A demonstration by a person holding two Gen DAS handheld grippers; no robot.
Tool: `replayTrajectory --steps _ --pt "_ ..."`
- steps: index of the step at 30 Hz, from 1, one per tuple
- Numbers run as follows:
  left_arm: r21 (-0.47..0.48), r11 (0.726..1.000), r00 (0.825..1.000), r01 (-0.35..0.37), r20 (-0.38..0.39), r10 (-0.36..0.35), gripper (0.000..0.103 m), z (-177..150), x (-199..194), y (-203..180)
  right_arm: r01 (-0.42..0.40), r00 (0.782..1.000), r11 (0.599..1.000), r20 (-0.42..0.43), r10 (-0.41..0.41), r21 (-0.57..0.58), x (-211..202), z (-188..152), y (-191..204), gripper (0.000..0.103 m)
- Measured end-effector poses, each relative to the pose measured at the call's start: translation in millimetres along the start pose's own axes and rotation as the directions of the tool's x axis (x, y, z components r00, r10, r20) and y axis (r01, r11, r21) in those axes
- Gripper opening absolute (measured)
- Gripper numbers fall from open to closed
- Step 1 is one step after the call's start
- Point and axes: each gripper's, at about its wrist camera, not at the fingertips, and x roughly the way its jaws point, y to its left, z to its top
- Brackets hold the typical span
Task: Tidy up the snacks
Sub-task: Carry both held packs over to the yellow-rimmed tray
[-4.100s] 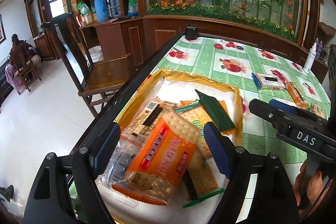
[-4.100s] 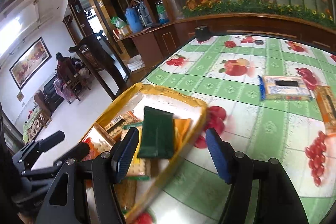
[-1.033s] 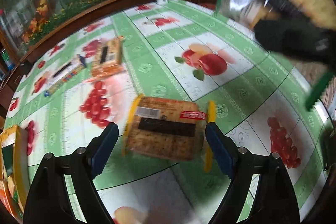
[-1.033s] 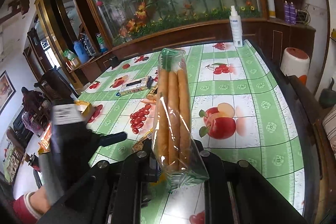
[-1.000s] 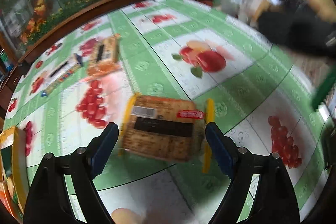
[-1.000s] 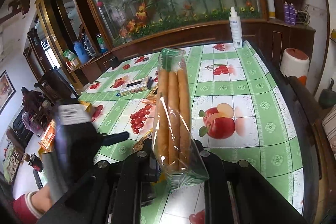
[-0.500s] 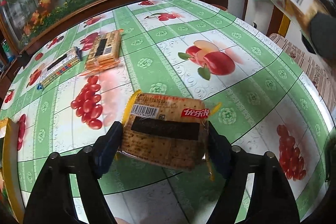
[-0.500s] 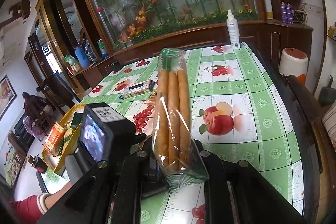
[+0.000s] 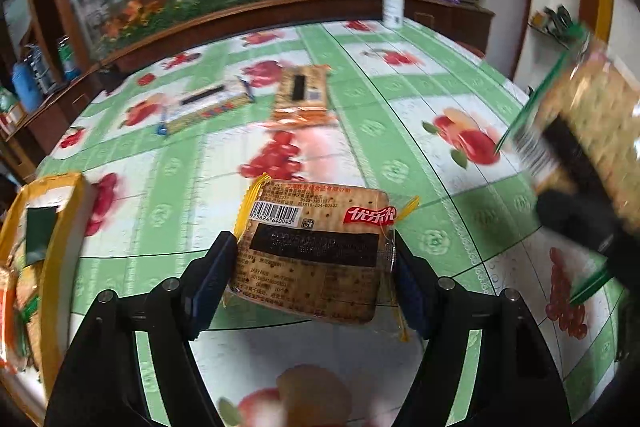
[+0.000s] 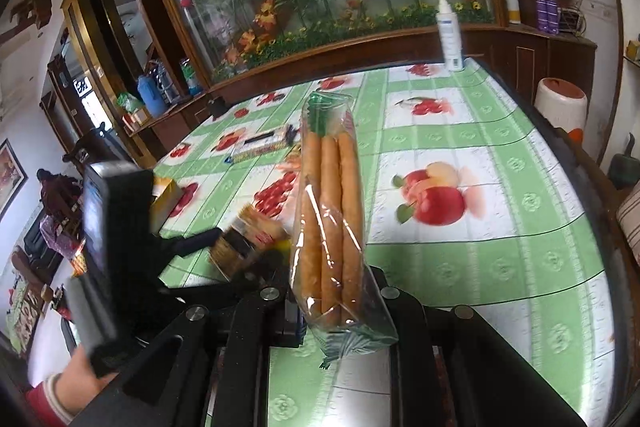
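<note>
My left gripper [image 9: 312, 275] is shut on a yellow-edged cracker pack [image 9: 312, 251] with a barcode and red label, held above the green fruit-print tablecloth. My right gripper [image 10: 334, 311] is shut on a green-edged clear cracker pack [image 10: 330, 215], held upright; it also shows blurred at the right of the left wrist view [image 9: 580, 131]. The left gripper with its pack shows in the right wrist view [image 10: 240, 243]. A yellow tray [image 9: 64, 227] with several snack packs sits at the left table edge. An orange cracker pack [image 9: 302, 95] and a long blue-ended pack [image 9: 204, 107] lie farther back.
A white spray bottle [image 10: 450, 35] stands at the table's far right corner. A wooden planter ledge with flowers [image 9: 240, 11] runs behind the table. A white and orange bin [image 10: 560, 107] stands beyond the right table edge.
My left gripper has closed on the yellow-edged cracker pack and lifted it off the cloth. My right gripper still holds the green-edged pack upright, shifted slightly.
</note>
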Motion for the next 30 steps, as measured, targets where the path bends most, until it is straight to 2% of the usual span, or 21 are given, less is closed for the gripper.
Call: replayTrajectory --steps 16,30 --pt "-0.102 0.991 0.993 -0.085 0.067 0.092 0.073 -4 -40 62 -0.064 0.998 0.993 -0.015 0.062 -0.103 18 -4 69 0.017" --pt "-0.196 0.97 0.985 -0.145 0.066 0.161 0.074 -21 -59 121 -0.134 0.99 0.971 -0.069 0.123 -0.197 47 -9 133 0.016"
